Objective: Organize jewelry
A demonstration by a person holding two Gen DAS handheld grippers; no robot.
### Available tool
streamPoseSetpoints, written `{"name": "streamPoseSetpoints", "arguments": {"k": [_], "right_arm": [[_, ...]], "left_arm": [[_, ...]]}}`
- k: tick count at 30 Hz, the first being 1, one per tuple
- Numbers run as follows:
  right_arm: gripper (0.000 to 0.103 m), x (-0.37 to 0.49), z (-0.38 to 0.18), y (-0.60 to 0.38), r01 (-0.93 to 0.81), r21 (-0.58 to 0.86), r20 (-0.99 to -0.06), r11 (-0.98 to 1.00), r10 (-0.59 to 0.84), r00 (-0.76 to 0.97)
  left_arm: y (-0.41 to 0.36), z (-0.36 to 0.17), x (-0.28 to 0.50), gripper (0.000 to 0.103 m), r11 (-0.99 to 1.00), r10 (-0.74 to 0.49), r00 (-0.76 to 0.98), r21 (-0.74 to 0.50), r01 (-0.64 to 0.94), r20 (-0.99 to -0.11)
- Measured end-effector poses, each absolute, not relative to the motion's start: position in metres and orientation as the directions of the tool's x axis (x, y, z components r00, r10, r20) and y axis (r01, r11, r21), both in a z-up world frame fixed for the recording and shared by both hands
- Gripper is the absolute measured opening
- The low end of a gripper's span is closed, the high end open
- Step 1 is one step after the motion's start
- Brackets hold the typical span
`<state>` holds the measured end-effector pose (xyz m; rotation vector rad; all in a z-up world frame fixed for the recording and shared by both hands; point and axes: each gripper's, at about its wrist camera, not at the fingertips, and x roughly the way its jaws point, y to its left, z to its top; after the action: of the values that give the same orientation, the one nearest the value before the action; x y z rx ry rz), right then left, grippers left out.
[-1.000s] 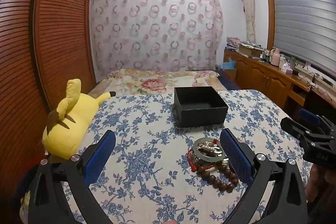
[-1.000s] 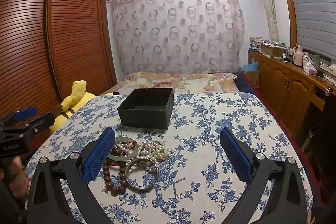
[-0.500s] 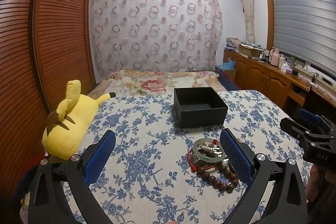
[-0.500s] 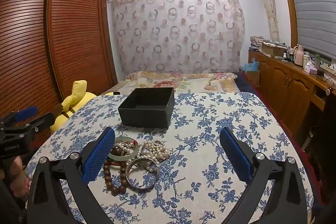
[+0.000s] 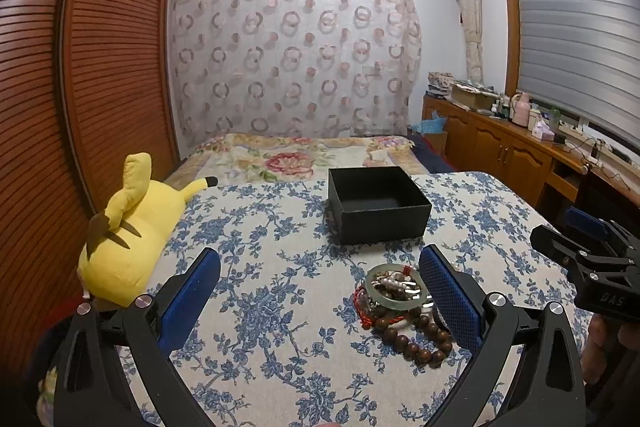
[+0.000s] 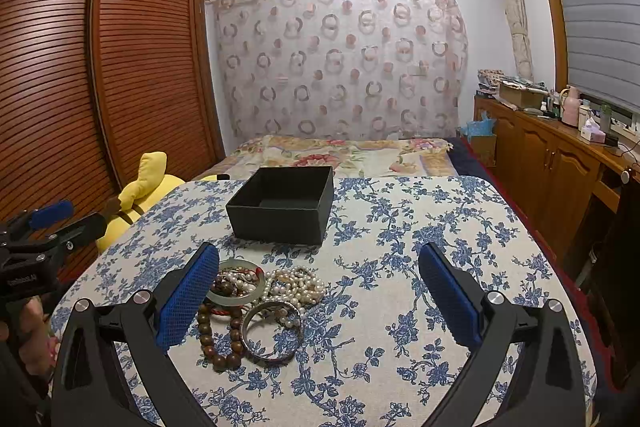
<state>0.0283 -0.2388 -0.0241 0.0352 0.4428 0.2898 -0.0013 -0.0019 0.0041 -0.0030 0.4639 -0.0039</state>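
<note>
Both the left claw (image 5: 320, 291) and right claw (image 6: 320, 287) gape wide and empty, the jewelry pile (image 6: 256, 301) by their inner fingers, before a black box (image 6: 282, 205) on a floral tablecloth (image 6: 400, 267) in a bedroom.

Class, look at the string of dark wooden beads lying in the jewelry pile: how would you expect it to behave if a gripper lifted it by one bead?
The wooden beads lie in a loose, bent loop on the cloth, so they would probably droop, not hold shape. One end seems tucked under the green bangle, so lifting may drag that along. The round beads might slip between flat pads.
</note>
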Motion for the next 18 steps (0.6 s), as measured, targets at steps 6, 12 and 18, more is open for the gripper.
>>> {"name": "streamPoseSetpoints", "arguments": {"k": [6, 12, 18], "right_arm": [[0.101, 0.0276, -0.0242, -0.2374, -0.273, 0.094, -0.419, 0.957, 0.287, 0.861], [0.101, 0.0274, -0.0242, -0.2351, -0.273, 0.097, -0.421, 0.957, 0.288, 0.860], [0.101, 0.0273, -0.0244, -0.2352, -0.274, 0.097, -0.422, 0.957, 0.288, 0.860]], "left_arm": [[-0.0024, 0.0036, -0.0012, 0.097, 1.000, -0.004, 0.894, -0.003, 0.003, -0.447], [-0.0024, 0.0041, -0.0010, 0.097, 1.000, -0.004, 0.894, -0.003, 0.003, -0.448], [-0.0025, 0.0038, -0.0015, 0.097, 1.000, -0.005, 0.895, -0.004, 0.004, -0.447]]}}
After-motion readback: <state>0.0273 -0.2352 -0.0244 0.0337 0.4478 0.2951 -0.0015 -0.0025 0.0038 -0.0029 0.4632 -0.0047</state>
